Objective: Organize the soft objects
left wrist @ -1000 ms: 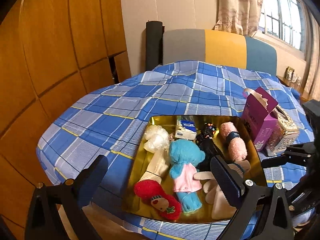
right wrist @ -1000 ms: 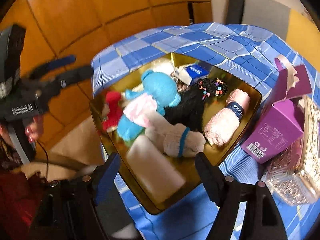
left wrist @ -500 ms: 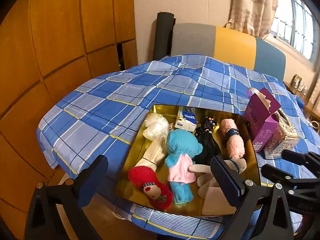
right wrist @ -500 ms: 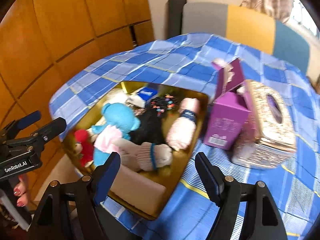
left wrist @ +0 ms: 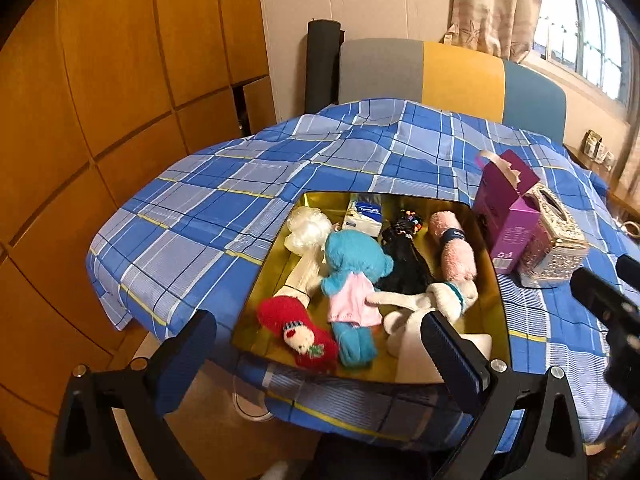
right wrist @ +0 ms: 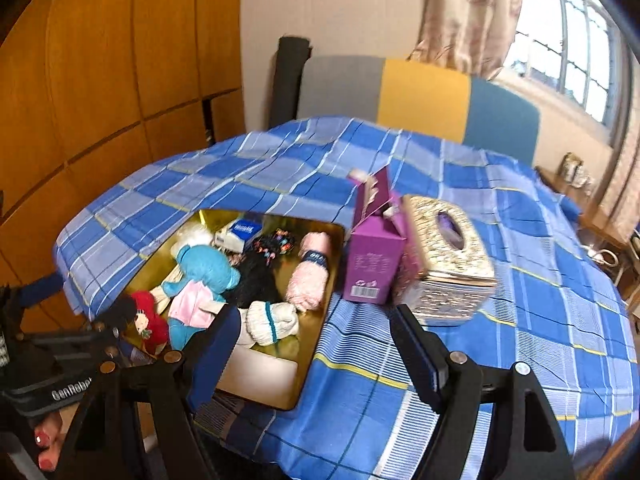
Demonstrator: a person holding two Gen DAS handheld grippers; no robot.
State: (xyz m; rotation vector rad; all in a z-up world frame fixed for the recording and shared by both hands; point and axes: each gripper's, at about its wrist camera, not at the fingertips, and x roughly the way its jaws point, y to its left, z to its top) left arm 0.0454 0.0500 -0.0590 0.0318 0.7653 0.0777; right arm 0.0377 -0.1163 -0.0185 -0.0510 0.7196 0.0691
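Hovering with both pairs of fingers spread wide and gripping nothing. Looking past the left gripper (left wrist: pixel 316 354), seeing the gold tray (left wrist: pixel 498 308) lying just ahead of the fingertips on the blue checked cloth (left wrist: pixel 224 208), its near rim sitting between the two fingers. Holding, inside the tray, a red doll (left wrist: pixel 298 334) nearest the left finger, a blue plush toy (left wrist: pixel 352 276) in a pink dress just beyond it, a white fluffy toy (left wrist: pixel 310 236) further out on the same side, a black bundle (left wrist: pixel 404 264) with coloured beads in the middle, a rolled pink towel (left wrist: pixel 456 252) ahead of the right finger, and a white sock (left wrist: pixel 448 300) with a teal band touching that finger's tip in the picture. Lying at the far rim, a small blue-and-white packet (left wrist: pixel 366 214). Standing beyond the right finger, just beside the tray, a purple carton (left wrist: pixel 506 216) touching a glittery tissue box (left wrist: pixel 556 244). Looking past the right gripper (right wrist: pixel 316 354), finding the tray (right wrist: pixel 320 344) ahead of its left finger, the tissue box (right wrist: pixel 448 256) just beyond its right fingertip, and bare cloth between the two.
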